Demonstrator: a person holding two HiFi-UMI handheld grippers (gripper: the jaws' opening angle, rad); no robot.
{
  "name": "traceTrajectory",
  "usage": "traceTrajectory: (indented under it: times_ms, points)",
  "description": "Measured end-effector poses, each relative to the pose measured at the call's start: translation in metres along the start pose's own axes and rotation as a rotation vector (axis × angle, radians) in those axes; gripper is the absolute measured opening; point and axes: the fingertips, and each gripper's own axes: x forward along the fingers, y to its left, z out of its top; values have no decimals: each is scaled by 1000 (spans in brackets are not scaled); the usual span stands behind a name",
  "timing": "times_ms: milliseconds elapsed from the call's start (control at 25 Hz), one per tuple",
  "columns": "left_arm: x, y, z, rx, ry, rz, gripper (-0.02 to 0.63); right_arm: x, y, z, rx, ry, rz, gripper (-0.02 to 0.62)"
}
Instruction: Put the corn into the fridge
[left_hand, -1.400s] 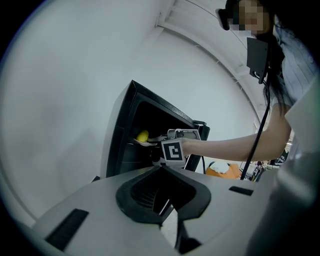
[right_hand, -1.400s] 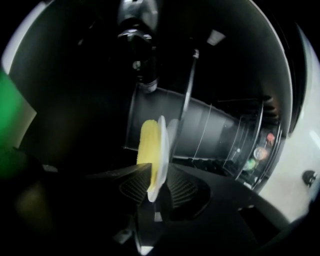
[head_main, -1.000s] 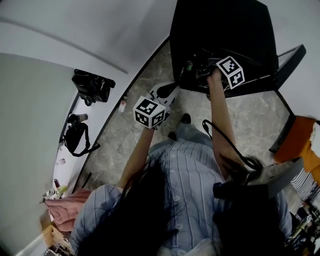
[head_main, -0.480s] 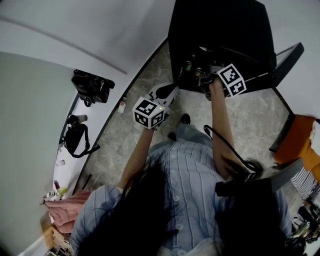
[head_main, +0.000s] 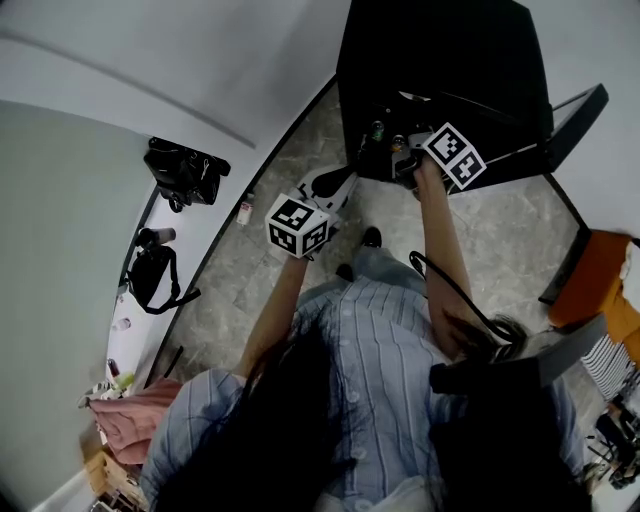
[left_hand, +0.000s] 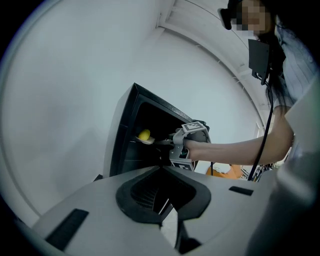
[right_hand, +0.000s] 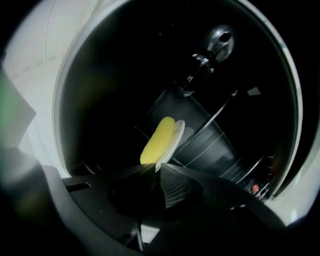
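- Right gripper: fingers closed on the rim of a small plate carrying the corn, inside the fridge.
- Left gripper: fingers together, empty, outside the fridge.
- Remaining, likely: set down, release.

No word, number, brand or sign can be read in any view. The left marker cube and the right marker cube bear only black-and-white square code patterns, with no letters or digits on them. A small bottle stands on the floor by the left wall, and any print on it is too small to make out.
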Motion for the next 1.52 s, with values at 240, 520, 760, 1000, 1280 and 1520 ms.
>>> traceTrajectory:
  times_ms: [240, 520, 760, 1000, 1280, 1520]
  points:
    - [-6, 3, -3, -4, 0, 24, 23, 16, 7, -5, -54, 50, 16, 38]
    - [-11, 2, -3, 1, 0, 26, 23, 30, 15, -12, -85, 85, 23, 38]
    - [-20, 2, -5, 2, -3, 27, 23, 24, 18, -14, -100, 75, 15, 38]
    - [-28, -5, -6, 13, -11, 13, 23, 4, 18, -20, -105, 67, 6, 38]
    - [-44, -19, -9, 28, -23, -20, 23, -30, 31, -35, -139, 70, 16, 38]
    - [-63, -35, -18, 35, -28, -46, 23, -70, 41, -65, -179, 116, 26, 38]
